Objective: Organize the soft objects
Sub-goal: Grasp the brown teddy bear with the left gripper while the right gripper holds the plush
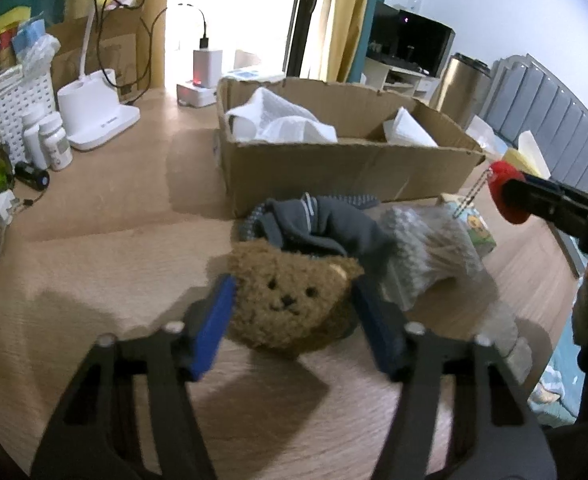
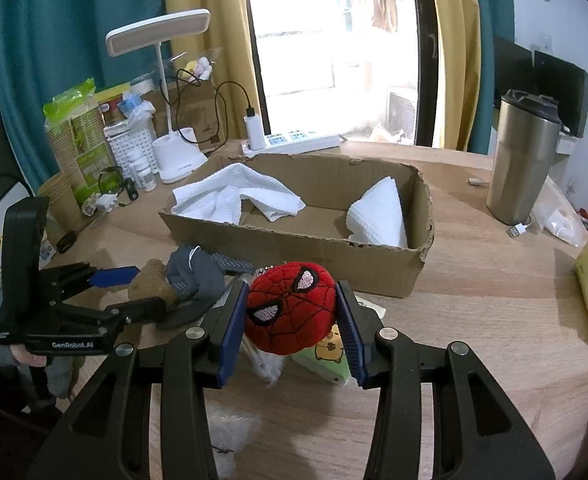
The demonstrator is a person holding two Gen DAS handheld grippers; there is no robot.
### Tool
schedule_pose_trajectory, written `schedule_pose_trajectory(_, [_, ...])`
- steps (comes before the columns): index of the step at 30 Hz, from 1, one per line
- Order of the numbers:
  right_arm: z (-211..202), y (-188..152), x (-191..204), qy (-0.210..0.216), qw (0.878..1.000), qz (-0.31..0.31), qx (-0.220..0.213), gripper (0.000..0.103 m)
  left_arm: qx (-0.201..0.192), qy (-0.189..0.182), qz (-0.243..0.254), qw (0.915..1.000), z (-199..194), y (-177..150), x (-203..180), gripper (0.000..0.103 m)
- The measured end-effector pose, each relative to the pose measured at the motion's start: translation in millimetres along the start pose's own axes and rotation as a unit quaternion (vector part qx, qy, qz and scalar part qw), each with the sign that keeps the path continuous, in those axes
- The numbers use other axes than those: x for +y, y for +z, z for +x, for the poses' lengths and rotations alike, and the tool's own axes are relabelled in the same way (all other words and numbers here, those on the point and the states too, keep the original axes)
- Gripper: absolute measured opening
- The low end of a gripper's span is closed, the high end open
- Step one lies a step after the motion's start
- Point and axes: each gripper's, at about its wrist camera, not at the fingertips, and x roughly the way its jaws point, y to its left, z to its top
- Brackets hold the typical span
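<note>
Spreading across both views is the wooden desk (image 2: pixel 474 300), and on it, in the upper middle of each frame, sits the open cardboard box (image 2: pixel 374 264) with a crumpled white cloth (image 2: pixel 234 196) at its left end and a folded white towel (image 2: pixel 378 216) at its right. At the right of the right wrist view stands a steel tumbler (image 2: pixel 524 160), and a white desk lamp (image 2: pixel 174 152) rises at upper left beside a clutter of bottles and packets. Just in front of the box lies a small heap: a grey garment (image 1: pixel 326 228) draped over a clear plastic bag (image 1: pixel 430 248). Low in the left wrist view, the left tool (image 1: pixel 292 304) has its blue pads set against both sides of a brown bear plush (image 1: pixel 290 296), clamped on it where it rests at the near edge of that heap. In the centre of the right wrist view, the right tool (image 2: pixel 292 318) is clamped on a red spider-mask plush (image 2: pixel 290 308), held above the desk just short of the box's front wall, over a green cartoon packet (image 2: pixel 330 356).
</note>
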Motion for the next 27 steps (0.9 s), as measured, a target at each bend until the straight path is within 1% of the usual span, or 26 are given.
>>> schedule_pose_trajectory(2, [0.1,0.0,0.0,0.000,1.000,0.001,0.000,0.046,-0.001,-0.001,0.007,1.0000,-0.2,0.3,-1.1,0.055])
schedule_pose_trajectory(7, [-1.5,-0.1,4.8,0.001,1.000,-0.002,0.004,0.046,-0.001,0.008,0.022,0.9997,0.5,-0.4,-4.7,0.055])
schedule_pose_trajectory(9, [-2.1,0.2,5.7,0.002,1.000,-0.003,0.004,0.046,0.001,0.008,0.021,0.9998,3.0,-0.1,-3.5,0.057])
schedule_pose_trajectory(11, [-2.4,1.1,5.8,0.003,1.000,-0.002,0.003,0.046,0.008,0.008,0.021,0.9997,6.6,-0.1,-3.6,0.065])
schedule_pose_trajectory(13, [-2.0,1.2,5.6,0.003,1.000,-0.003,0.005,0.046,0.030,0.011,0.020,0.9993,13.8,-0.6,-3.6,0.070])
schedule_pose_trajectory(14, [-2.0,1.2,5.6,0.004,1.000,-0.003,0.005,0.046,0.039,0.012,0.021,0.9989,16.9,-1.1,-3.9,0.070])
schedule_pose_trajectory(15, [-2.0,1.3,5.5,0.004,1.000,-0.003,0.004,0.046,0.034,0.015,0.027,0.9989,16.3,-1.4,-5.5,0.070])
schedule_pose_trajectory(19, [-1.8,1.4,5.6,0.003,1.000,-0.003,0.005,0.046,0.034,0.009,0.022,0.9991,16.7,-2.6,-5.0,0.070])
schedule_pose_trajectory(22, [-1.9,1.1,4.1,0.003,1.000,-0.002,0.005,0.046,0.025,0.005,0.019,0.9995,13.9,-2.4,-3.5,0.068])
schedule_pose_trajectory(23, [-1.9,1.4,3.8,0.002,1.000,-0.001,0.006,0.046,0.022,0.004,0.019,0.9996,13.0,-2.2,-3.6,0.060])
schedule_pose_trajectory(27, [-3.7,2.9,1.8,0.003,1.000,-0.002,0.002,0.046,0.020,-0.005,0.019,0.9996,9.6,-0.3,-4.3,0.056])
